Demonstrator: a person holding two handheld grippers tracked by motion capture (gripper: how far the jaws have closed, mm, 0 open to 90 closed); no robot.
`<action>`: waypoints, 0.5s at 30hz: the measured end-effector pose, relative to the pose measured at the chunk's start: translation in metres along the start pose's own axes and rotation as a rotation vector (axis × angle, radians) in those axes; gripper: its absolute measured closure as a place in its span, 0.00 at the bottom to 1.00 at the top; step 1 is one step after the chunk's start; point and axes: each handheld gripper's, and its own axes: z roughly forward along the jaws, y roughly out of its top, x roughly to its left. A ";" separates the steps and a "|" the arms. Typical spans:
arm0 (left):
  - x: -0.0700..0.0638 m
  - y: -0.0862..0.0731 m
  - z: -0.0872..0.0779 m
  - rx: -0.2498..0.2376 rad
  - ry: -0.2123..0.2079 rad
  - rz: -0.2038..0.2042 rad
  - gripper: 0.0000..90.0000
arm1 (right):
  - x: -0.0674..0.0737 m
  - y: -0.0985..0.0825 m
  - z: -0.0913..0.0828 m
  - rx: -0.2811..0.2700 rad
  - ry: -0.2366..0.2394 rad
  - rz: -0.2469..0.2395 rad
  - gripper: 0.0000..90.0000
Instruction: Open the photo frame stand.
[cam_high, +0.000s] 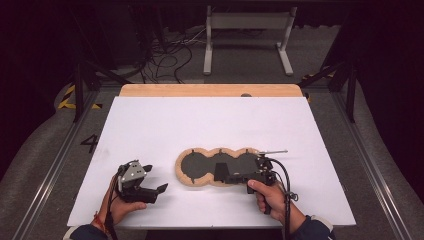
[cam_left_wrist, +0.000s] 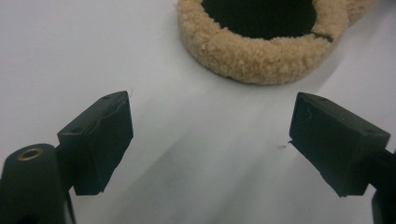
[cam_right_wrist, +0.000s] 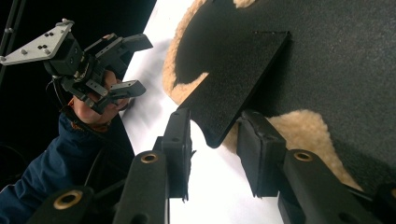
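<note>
At frame centre my right gripper (cam_high: 220, 171) gaped astride a black flap (cam_right_wrist: 236, 79) on the fleece-edged mat (cam_high: 186, 172), probably needing closing next, while my left gripper (cam_high: 155, 178) waited agape.

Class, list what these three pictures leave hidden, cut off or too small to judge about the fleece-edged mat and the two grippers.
- Fleece-edged mat: left gripper view, the top edge cuts off most of it.
- Black flap: right gripper view, whether the right gripper pinches it is unclear; its jaws flank the flap's corner.
- Small dark spot on the wooden table edge: high view, too small to identify.
</note>
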 end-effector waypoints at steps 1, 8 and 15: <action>-0.001 0.002 0.002 0.002 -0.003 -0.004 0.16 | 0.000 0.000 0.001 -0.003 -0.004 -0.001 0.73; 0.003 0.012 0.017 0.011 -0.033 0.004 0.16 | 0.001 0.004 0.006 -0.017 -0.007 0.013 0.73; 0.013 0.024 0.030 -0.005 -0.088 -0.061 0.16 | 0.000 0.006 0.007 -0.017 0.000 0.026 0.72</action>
